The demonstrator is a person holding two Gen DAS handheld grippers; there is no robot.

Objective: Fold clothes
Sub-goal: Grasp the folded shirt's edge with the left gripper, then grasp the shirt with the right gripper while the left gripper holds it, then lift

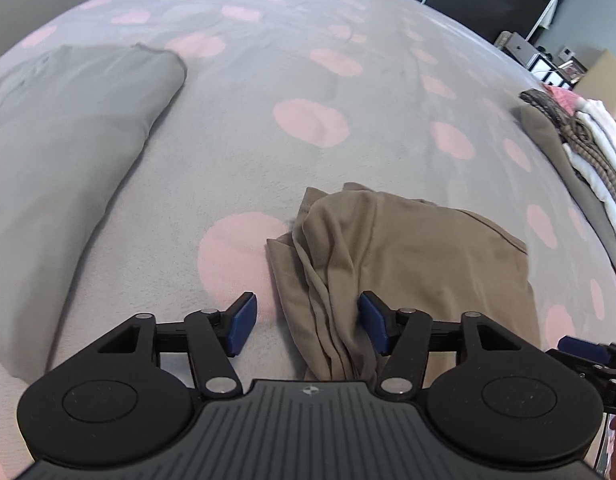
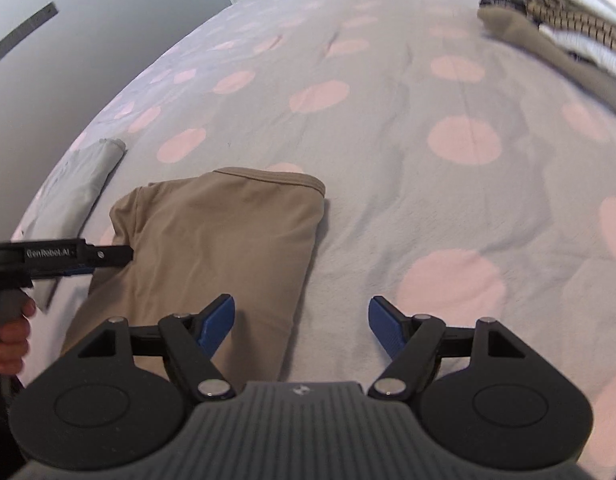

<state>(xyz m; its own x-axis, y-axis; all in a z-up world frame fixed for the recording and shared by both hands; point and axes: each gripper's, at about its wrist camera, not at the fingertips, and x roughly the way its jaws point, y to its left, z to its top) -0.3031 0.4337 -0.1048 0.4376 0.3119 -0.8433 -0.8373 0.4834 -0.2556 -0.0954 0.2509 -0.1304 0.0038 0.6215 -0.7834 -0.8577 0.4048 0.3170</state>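
Observation:
A tan garment (image 1: 404, 264) lies partly folded on the bed; it also shows in the right wrist view (image 2: 212, 252). My left gripper (image 1: 308, 328) is open, its jaws astride the garment's bunched left edge, with the right pad (image 1: 374, 326) touching the cloth. My right gripper (image 2: 300, 328) is open and empty over the garment's right edge. The left gripper (image 2: 68, 258) shows at the garment's left side in the right wrist view. The right gripper's tip (image 1: 588, 350) shows at the left wrist view's right edge.
The bed has a grey cover with pink dots (image 1: 308, 120). A grey pillow (image 1: 68, 140) lies to the left. A stack of folded clothes (image 1: 588, 152) sits at the far right, also shown in the right wrist view (image 2: 568, 28). Furniture stands beyond the bed.

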